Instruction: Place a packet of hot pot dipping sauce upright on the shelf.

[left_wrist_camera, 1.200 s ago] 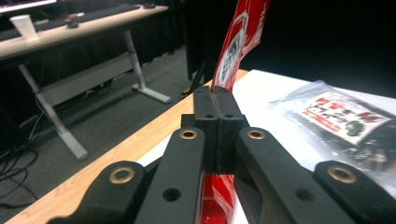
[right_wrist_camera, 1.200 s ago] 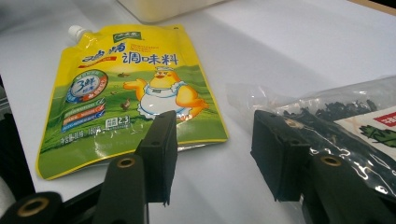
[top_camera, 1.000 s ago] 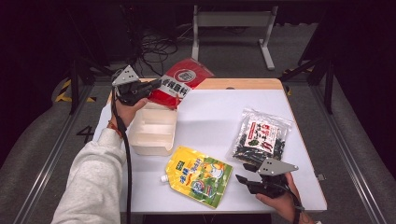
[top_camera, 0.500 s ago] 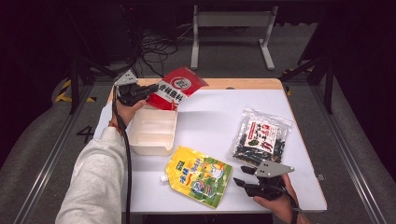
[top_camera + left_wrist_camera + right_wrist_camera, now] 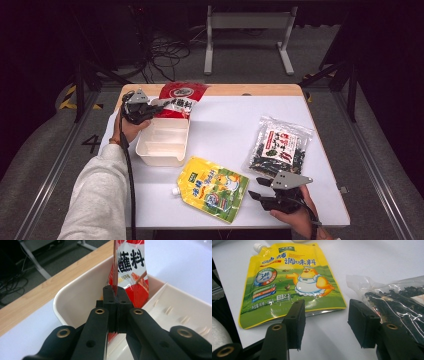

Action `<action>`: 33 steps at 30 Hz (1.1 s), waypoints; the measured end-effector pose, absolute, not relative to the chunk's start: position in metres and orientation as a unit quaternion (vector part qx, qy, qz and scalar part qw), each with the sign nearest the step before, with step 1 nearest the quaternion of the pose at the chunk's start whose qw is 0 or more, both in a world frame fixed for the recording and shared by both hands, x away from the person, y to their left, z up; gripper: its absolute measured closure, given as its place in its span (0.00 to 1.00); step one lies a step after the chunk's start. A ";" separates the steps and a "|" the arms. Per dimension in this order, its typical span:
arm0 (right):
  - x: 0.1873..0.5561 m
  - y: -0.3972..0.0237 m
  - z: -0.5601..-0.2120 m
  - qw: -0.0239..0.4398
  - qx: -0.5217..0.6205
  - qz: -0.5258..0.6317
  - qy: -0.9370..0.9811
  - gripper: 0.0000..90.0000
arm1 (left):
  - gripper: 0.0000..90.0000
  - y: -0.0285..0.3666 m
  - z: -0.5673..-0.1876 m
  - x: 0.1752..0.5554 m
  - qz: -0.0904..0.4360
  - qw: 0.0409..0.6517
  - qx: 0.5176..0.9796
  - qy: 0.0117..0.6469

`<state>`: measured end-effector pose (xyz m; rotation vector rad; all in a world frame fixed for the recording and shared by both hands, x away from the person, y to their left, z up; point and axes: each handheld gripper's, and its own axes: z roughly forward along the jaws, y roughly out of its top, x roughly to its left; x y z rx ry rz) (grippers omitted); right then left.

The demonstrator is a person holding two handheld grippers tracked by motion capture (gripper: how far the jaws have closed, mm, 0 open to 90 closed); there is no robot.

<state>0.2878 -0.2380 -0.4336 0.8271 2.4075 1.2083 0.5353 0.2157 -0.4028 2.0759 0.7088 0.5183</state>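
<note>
A: From the high view, what's on the white table point(image 5: 235, 125)?

B: The left gripper point(image 5: 141, 109) sits at the far left end of the cream divided tray point(image 5: 162, 142), pinching a red sauce packet point(image 5: 176, 100) whose body slopes up over the tray's far rim. A yellow seasoning pouch point(image 5: 212, 187) lies flat just in front of the tray, and a clear bag of dried seaweed point(image 5: 280, 150) lies to the right. The right gripper point(image 5: 257, 189) rests near the front edge, between pouch and bag.

A: And the left gripper view?

B: The jaws are clamped tight on the packet's edge point(image 5: 130, 267), which stands upright in the tray's end compartment point(image 5: 75, 300), against its wall.

A: The right gripper view?

B: Its fingers point(image 5: 297, 320) stand partly apart with nothing between them, only bare table. They've just been widening slightly. The pouch point(image 5: 292, 280) lies ahead to the left, the seaweed bag point(image 5: 397, 302) just beside the right jaw.
</note>
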 end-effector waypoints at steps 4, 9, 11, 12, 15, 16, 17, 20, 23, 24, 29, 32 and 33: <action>0.288 -0.238 -0.433 0.159 0.291 0.424 0.843 0.52 | 0.99 0.208 -0.402 0.537 0.219 0.384 0.853 0.276; 0.289 -0.239 -0.433 0.161 0.292 0.420 0.844 0.51 | 0.99 0.202 -0.402 0.538 0.224 0.360 0.861 0.279; 0.289 -0.239 -0.433 0.161 0.292 0.420 0.844 0.51 | 0.99 0.203 -0.402 0.538 0.218 0.366 0.859 0.283; 0.289 -0.239 -0.433 0.162 0.292 0.419 0.844 0.51 | 0.99 0.205 -0.402 0.538 0.216 0.372 0.856 0.286; 0.290 -0.239 -0.432 0.163 0.291 0.419 0.845 0.51 | 0.95 0.207 -0.401 0.536 0.205 0.393 0.845 0.300; 0.291 -0.240 -0.432 0.163 0.292 0.418 0.844 0.51 | 0.91 0.208 -0.401 0.536 0.206 0.400 0.840 0.303; 0.291 -0.240 -0.432 0.163 0.294 0.418 0.844 0.51 | 0.89 0.210 -0.400 0.535 0.203 0.412 0.834 0.306; 0.293 -0.244 -0.431 0.165 0.297 0.419 0.842 0.51 | 0.84 0.220 -0.393 0.528 0.211 0.442 0.810 0.323; 0.294 -0.247 -0.428 0.169 0.299 0.421 0.840 0.51 | 0.82 0.225 -0.385 0.519 0.214 0.451 0.804 0.323; 0.295 -0.248 -0.427 0.171 0.299 0.422 0.839 0.52 | 0.81 0.226 -0.383 0.515 0.214 0.456 0.802 0.321; 0.299 -0.252 -0.424 0.177 0.295 0.423 0.839 0.54 | 0.68 0.225 -0.371 0.486 0.229 0.467 0.795 0.312; 0.302 -0.255 -0.422 0.181 0.295 0.425 0.836 0.54 | 0.59 0.224 -0.367 0.468 0.230 0.476 0.790 0.312; 0.303 -0.256 -0.421 0.181 0.296 0.426 0.835 0.54 | 0.55 0.225 -0.365 0.460 0.232 0.480 0.786 0.313</action>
